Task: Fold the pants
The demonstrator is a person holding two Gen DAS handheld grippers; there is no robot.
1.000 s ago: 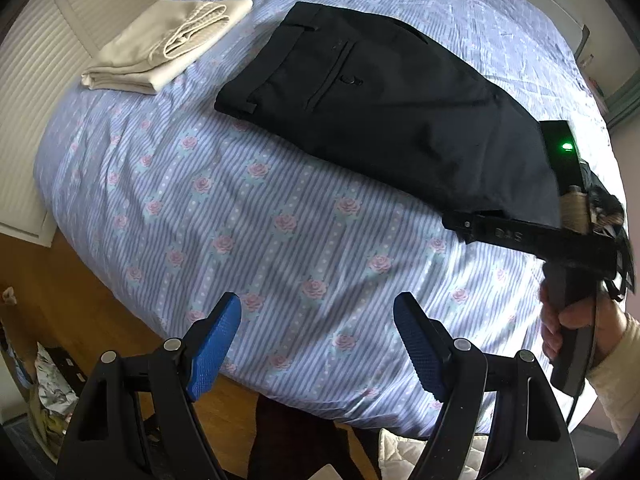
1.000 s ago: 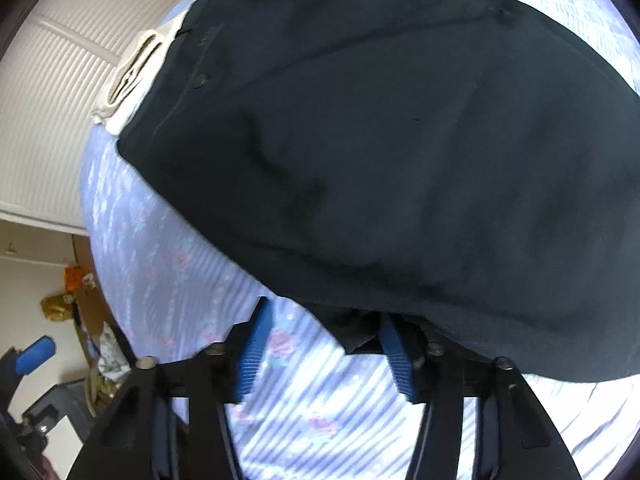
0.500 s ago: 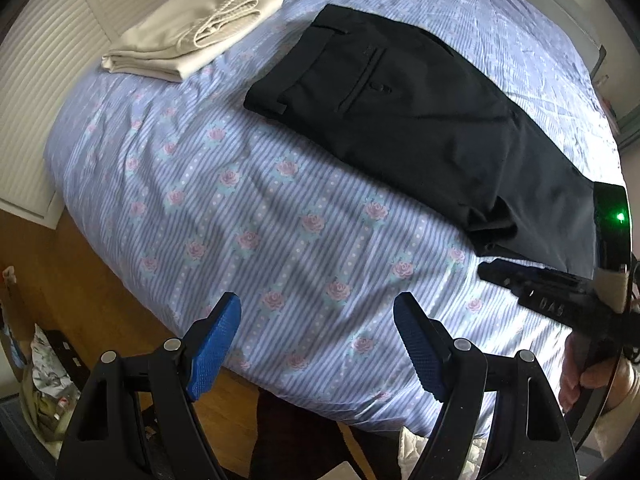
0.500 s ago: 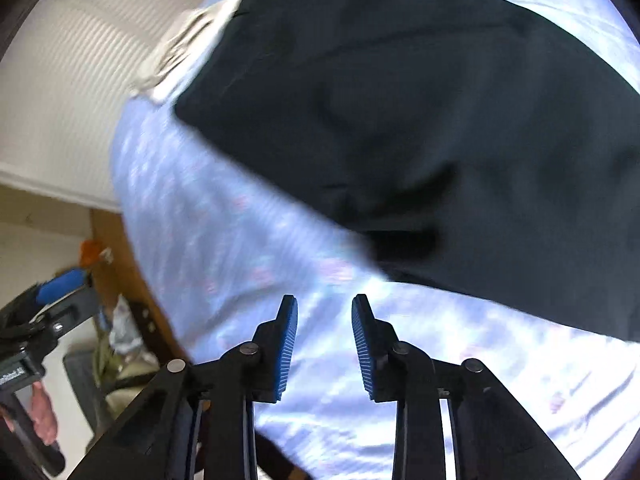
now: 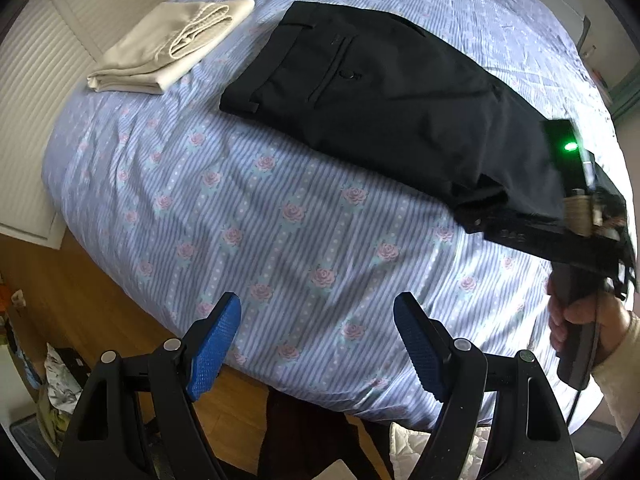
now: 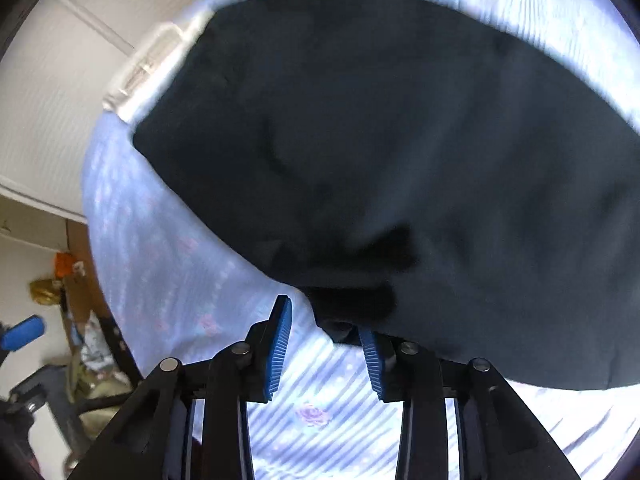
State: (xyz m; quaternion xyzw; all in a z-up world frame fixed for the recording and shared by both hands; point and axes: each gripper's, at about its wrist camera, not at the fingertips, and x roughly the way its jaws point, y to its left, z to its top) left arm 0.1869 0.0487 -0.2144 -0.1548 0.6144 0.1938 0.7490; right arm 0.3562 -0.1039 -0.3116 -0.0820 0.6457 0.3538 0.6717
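Black pants (image 5: 380,100) lie folded lengthwise on the striped floral bedspread (image 5: 280,220), waistband at the far left. They fill the right wrist view (image 6: 400,140). My left gripper (image 5: 318,344) is open and empty, held above the bed's near edge. My right gripper (image 6: 326,332) is open at the pants' near lower corner; the cloth's edge lies over its right finger. In the left wrist view it shows (image 5: 520,232) at the right, against the pants' edge.
Folded beige pants (image 5: 168,48) lie at the bed's far left corner. Wooden floor (image 5: 80,300) and clutter (image 5: 60,380) lie below the bed's near edge. White slatted doors (image 5: 24,100) stand at the left.
My right gripper had drawn back from the pants and narrowed; now it has opened wider and moved forward to the pants' near corner again. The left gripper stays open.
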